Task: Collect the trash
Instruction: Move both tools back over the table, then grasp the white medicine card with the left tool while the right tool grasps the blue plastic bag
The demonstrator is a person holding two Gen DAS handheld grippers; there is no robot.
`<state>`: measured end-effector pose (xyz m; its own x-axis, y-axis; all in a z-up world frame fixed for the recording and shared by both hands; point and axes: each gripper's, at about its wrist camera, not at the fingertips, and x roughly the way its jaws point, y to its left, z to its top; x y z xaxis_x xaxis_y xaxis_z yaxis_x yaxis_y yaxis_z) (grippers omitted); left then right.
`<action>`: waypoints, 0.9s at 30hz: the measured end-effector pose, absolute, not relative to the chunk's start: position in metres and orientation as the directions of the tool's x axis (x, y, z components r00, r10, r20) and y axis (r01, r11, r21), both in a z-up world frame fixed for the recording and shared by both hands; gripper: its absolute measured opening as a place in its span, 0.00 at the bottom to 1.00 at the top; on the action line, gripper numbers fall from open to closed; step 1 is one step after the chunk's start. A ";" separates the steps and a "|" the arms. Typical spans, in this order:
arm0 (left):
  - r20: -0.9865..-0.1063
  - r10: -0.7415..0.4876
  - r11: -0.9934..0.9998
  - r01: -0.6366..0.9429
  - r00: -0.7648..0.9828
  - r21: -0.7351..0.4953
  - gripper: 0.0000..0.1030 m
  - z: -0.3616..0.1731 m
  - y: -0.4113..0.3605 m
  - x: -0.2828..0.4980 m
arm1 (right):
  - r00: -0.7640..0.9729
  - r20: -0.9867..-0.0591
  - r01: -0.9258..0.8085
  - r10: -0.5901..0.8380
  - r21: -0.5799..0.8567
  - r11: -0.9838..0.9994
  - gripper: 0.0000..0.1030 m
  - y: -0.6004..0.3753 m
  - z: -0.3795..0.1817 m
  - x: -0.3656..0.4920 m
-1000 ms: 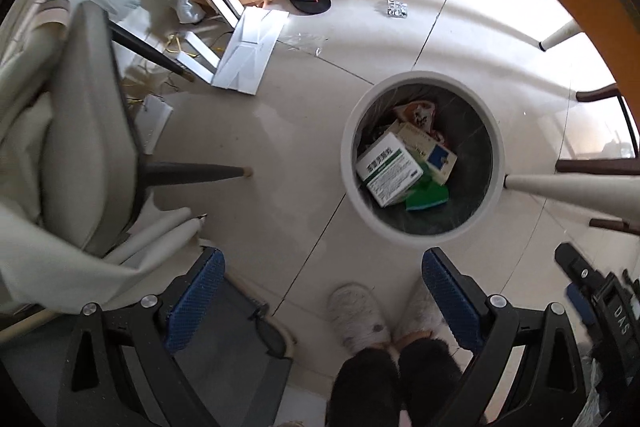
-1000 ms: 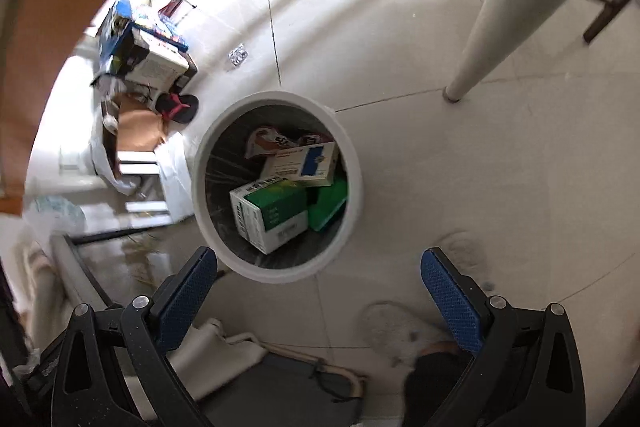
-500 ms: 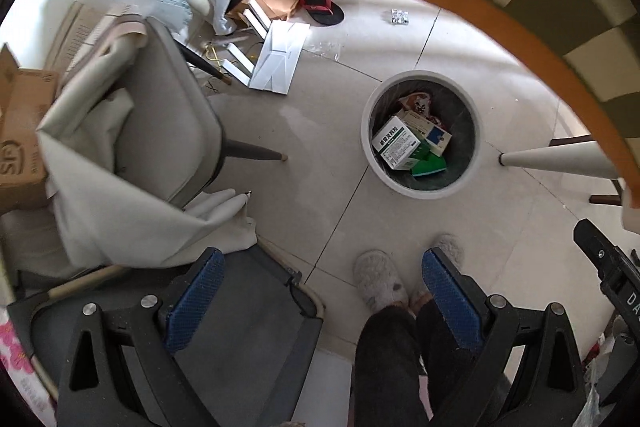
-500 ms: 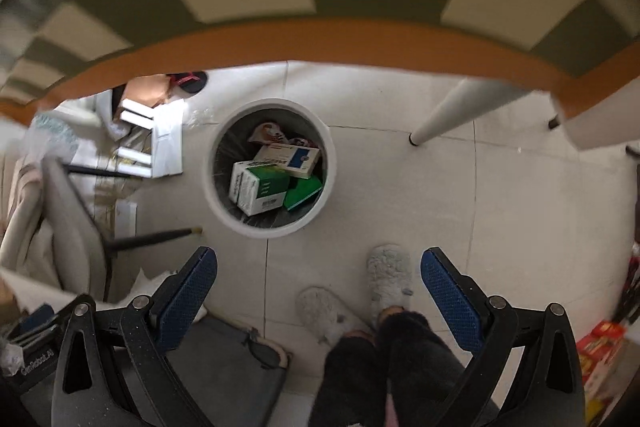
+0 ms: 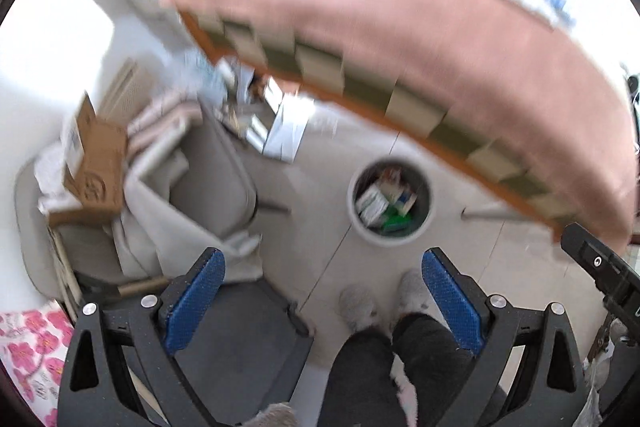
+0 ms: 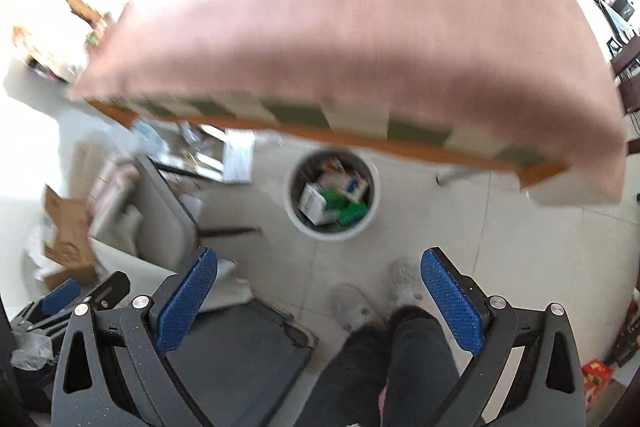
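Note:
A round white trash bin (image 5: 427, 203) (image 6: 374, 195) stands on the tiled floor far below, holding several small cartons, white, green and blue. My left gripper (image 5: 323, 281) hangs high above the floor, open and empty, its blue pads wide apart. My right gripper (image 6: 318, 277) is likewise open and empty, at about the same height. The right gripper's black body (image 5: 600, 269) shows at the right edge of the left wrist view. The left gripper's body (image 6: 76, 297) shows at the lower left of the right wrist view. Both views are blurred by motion.
A table with a pink cloth and a checked border (image 5: 420, 27) (image 6: 340, 39) fills the upper half of both views. A grey chair (image 5: 212, 171) draped with cloth, a cardboard box (image 5: 94, 163) and floor clutter lie left. A person's dark-trousered legs and grey slippers (image 5: 360, 303) stand below.
Both grippers have risen well above table height. The bin has shrunk in view and the pink tabletop has come into sight. Both stay open and empty.

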<state>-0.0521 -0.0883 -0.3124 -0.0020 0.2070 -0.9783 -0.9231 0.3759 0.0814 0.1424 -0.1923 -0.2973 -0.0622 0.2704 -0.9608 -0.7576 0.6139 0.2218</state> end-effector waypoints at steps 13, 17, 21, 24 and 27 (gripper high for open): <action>-0.960 0.271 0.369 -0.929 0.076 0.030 0.98 -0.224 0.025 0.101 | 0.019 -0.916 -0.661 0.400 0.289 0.693 1.00 -0.121 -0.181 0.337; -0.986 0.107 0.250 -0.963 0.127 -0.097 0.98 -0.256 0.079 0.169 | 0.003 -0.938 -0.641 0.347 0.265 0.721 1.00 -0.071 -0.203 0.418; -0.979 -0.061 0.079 -0.976 0.197 -0.201 0.98 -0.304 0.127 0.237 | 0.012 -0.957 -0.644 0.290 0.214 0.735 1.00 -0.021 -0.237 0.492; -0.959 -0.163 -0.025 -0.972 0.234 -0.233 0.98 -0.346 0.152 0.281 | -0.002 -0.965 -0.651 0.264 0.201 0.732 1.00 0.009 -0.265 0.535; -0.937 -0.240 -0.131 -0.965 0.255 -0.229 0.98 -0.386 0.167 0.312 | -0.006 -0.975 -0.661 0.223 0.171 0.731 0.99 0.034 -0.290 0.567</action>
<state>0.3120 0.1670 -0.3864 0.2548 -0.2401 -0.9367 -0.9646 -0.1315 -0.2286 0.5675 0.0342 -0.2903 -0.0059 0.2227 -0.9749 -0.6612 0.7305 0.1709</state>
